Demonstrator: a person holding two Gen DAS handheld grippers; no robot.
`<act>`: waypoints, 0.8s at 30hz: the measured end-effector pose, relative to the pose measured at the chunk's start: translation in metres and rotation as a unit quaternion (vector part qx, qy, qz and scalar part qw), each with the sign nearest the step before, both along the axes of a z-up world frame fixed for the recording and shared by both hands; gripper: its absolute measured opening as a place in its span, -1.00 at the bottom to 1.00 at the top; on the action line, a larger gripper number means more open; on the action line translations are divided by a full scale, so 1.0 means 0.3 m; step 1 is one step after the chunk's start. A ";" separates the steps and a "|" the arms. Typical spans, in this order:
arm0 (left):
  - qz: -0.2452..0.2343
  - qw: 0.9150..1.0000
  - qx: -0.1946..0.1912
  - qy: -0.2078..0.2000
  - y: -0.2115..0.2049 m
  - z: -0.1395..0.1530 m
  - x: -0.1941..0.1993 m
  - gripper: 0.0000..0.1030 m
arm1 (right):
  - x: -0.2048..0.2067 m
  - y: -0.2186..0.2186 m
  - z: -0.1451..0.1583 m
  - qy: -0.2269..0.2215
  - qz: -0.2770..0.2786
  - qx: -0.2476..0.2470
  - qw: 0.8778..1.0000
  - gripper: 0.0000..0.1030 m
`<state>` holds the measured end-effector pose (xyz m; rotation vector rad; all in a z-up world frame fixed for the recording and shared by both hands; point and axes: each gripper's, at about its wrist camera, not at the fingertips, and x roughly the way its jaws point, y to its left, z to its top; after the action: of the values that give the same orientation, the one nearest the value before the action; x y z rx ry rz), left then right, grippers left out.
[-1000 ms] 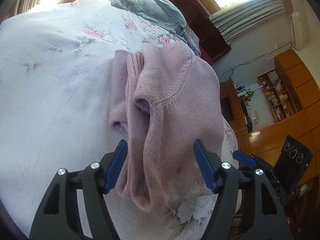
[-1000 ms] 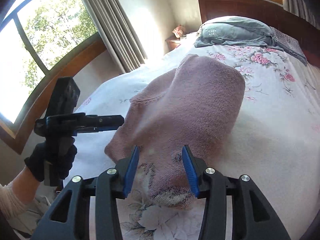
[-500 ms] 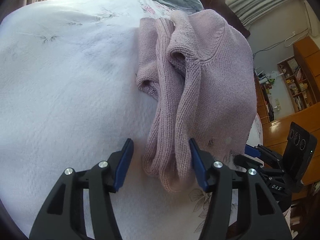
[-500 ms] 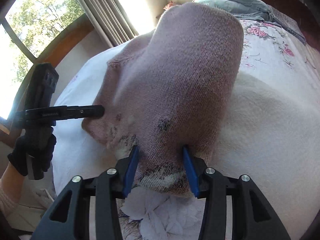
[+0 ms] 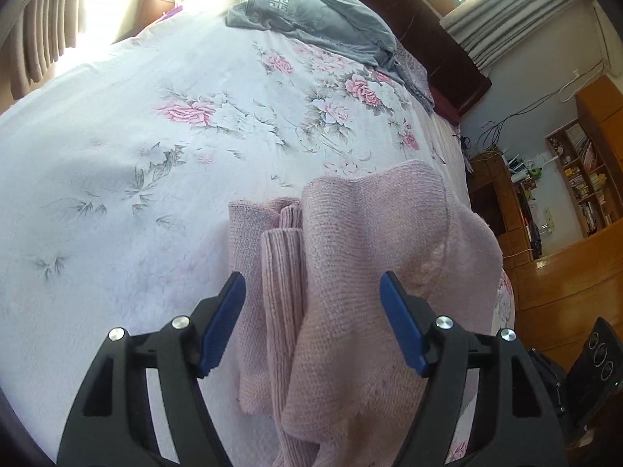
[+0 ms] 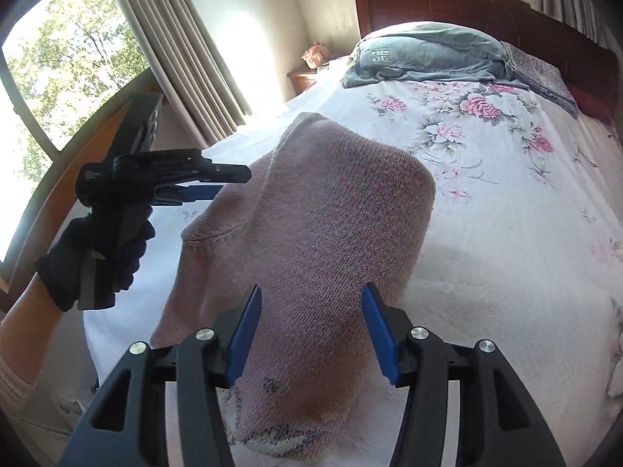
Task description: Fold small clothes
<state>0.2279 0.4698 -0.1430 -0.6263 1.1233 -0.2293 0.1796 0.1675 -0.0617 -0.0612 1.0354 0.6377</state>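
Observation:
A pink knit sweater [image 5: 370, 257] lies folded on the floral bedspread [image 5: 163, 148], with a ribbed sleeve or hem bunched along its left side. My left gripper [image 5: 311, 280] stands open over its near edge, the cloth passing under the gap between the blue pads. In the right wrist view the sweater [image 6: 311, 225] is a rounded heap. My right gripper [image 6: 311, 294] is open at its near hem, with neither pad pressing the cloth. The left gripper [image 6: 229, 181] shows there too, held in a black-gloved hand [image 6: 97, 260] beside the sweater's left edge.
A grey folded cloth or pillow [image 6: 424, 54] lies at the head of the bed against a dark wooden headboard [image 6: 467, 4]. Curtains [image 6: 175, 50] and a window are on the left. Wooden shelves [image 5: 584, 179] stand past the bed's right edge.
Half a second ago the sweater was raised close to both cameras between narrower jaws. Now it lies lower on the bed, both grippers have widened and they sit back from it.

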 end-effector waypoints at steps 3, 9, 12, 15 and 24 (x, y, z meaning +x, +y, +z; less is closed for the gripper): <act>-0.013 1.000 -0.023 -0.005 -0.013 -0.021 0.007 -0.42 | 0.022 0.007 -0.033 0.006 -0.007 -0.005 1.000 0.08; 0.048 0.997 -0.034 -0.051 0.085 -0.003 -0.119 -0.65 | 0.031 0.000 -0.047 0.012 -0.009 0.008 1.000 0.11; 0.050 0.998 -0.018 -0.027 0.097 -0.083 -0.138 -0.64 | 0.033 0.016 -0.066 0.018 -0.004 0.008 1.000 0.11; 0.056 0.998 -0.028 -0.026 0.108 -0.115 -0.133 -0.54 | 0.032 0.029 -0.073 0.014 -0.004 0.002 1.000 0.13; 0.030 0.997 -0.061 -0.029 0.144 0.008 -0.230 0.30 | 0.018 -0.072 -0.013 0.039 -0.026 0.059 0.997 0.19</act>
<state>0.1589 0.5129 -0.1407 -0.7569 1.0395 -0.2649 0.1850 0.1460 -0.0657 0.0932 1.0703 0.6573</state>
